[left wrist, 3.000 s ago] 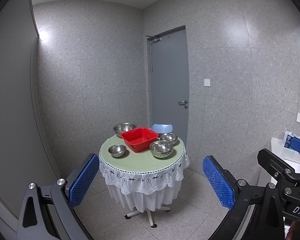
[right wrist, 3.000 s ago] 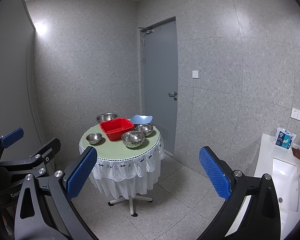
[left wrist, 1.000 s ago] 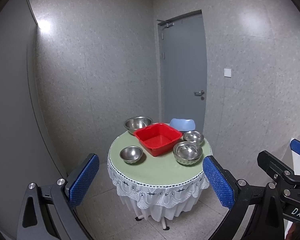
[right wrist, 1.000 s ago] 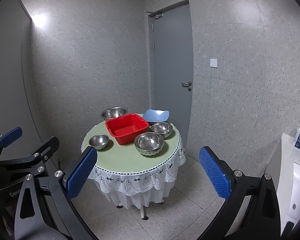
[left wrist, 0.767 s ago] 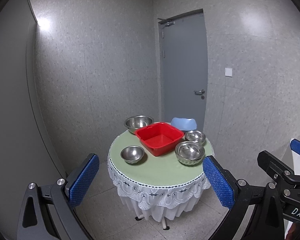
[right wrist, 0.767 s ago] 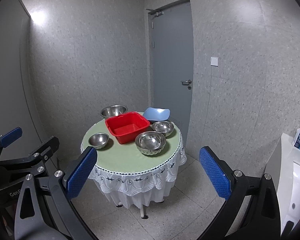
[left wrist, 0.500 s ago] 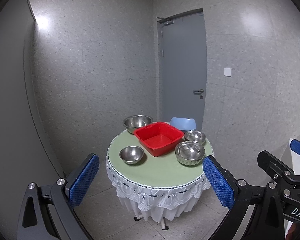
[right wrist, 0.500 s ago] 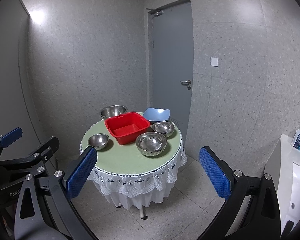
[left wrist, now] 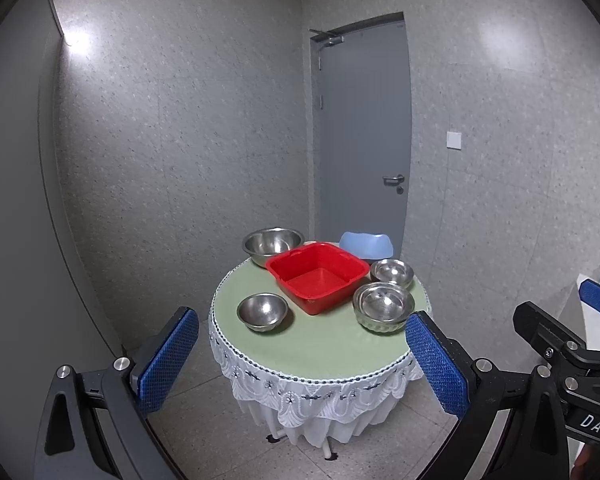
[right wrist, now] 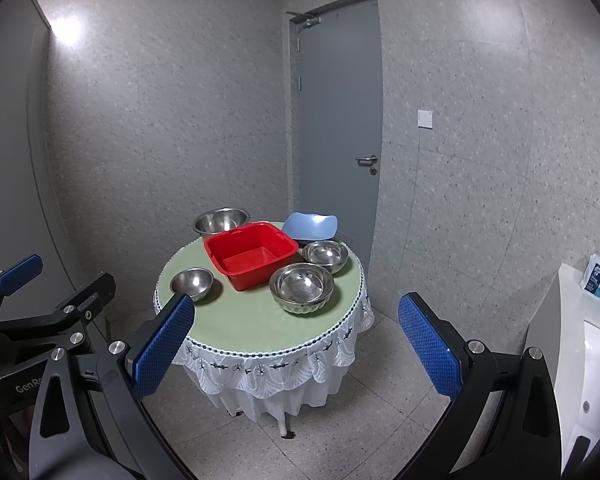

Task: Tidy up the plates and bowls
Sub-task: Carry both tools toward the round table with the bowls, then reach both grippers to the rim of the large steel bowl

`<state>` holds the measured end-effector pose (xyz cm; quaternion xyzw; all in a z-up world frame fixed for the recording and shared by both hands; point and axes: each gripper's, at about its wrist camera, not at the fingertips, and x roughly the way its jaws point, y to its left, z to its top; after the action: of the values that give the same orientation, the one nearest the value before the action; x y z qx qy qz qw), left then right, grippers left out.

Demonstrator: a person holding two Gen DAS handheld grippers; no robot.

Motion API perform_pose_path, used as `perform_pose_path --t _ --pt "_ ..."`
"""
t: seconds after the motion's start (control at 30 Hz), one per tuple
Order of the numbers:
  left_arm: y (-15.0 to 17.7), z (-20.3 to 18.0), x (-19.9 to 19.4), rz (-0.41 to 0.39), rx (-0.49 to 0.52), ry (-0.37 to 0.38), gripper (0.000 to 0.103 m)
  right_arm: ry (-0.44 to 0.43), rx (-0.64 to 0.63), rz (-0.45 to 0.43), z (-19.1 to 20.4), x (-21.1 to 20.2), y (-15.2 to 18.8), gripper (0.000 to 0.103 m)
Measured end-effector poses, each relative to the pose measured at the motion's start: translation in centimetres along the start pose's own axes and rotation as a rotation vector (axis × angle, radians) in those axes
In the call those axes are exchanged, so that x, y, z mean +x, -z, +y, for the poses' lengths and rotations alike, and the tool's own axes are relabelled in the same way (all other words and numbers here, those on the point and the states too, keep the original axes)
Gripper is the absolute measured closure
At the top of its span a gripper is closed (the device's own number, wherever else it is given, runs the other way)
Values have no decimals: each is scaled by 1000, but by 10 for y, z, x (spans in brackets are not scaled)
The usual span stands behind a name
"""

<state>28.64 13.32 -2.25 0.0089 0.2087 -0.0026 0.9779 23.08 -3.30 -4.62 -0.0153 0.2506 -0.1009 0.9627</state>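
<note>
showing "das" on right gripper (left wrist: pixel 572 364), "gen" on left gripper (right wrist: pixel 40 320); jaws wide

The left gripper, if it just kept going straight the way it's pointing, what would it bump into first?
Probably the red tub on the round table. The left gripper, open and empty, looks along its fingers toward the table's middle. Depth is hard to judge, so it might meet the near table edge first.

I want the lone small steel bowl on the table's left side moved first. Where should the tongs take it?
Grip the small steel bowl by its near rim, coming from above at the table's front edge. It sits upright and open with bare cloth around it; the red tub stands clear to its right. The rounded wall probably gives poor purchase.
</note>
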Motion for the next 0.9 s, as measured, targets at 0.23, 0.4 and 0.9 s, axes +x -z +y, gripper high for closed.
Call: perform_pose_path --t 0.23,0.4,0.9 --pt "-10 12 23 20 9 13 1 13 8 20 13 21 -3 0" --pt "-16 23 45 41 24 23 1 20 19 30 23 35 -3 0" --pt "-39 33 114 93 11 -7 1 -7 16 86 34 100 -15 0"
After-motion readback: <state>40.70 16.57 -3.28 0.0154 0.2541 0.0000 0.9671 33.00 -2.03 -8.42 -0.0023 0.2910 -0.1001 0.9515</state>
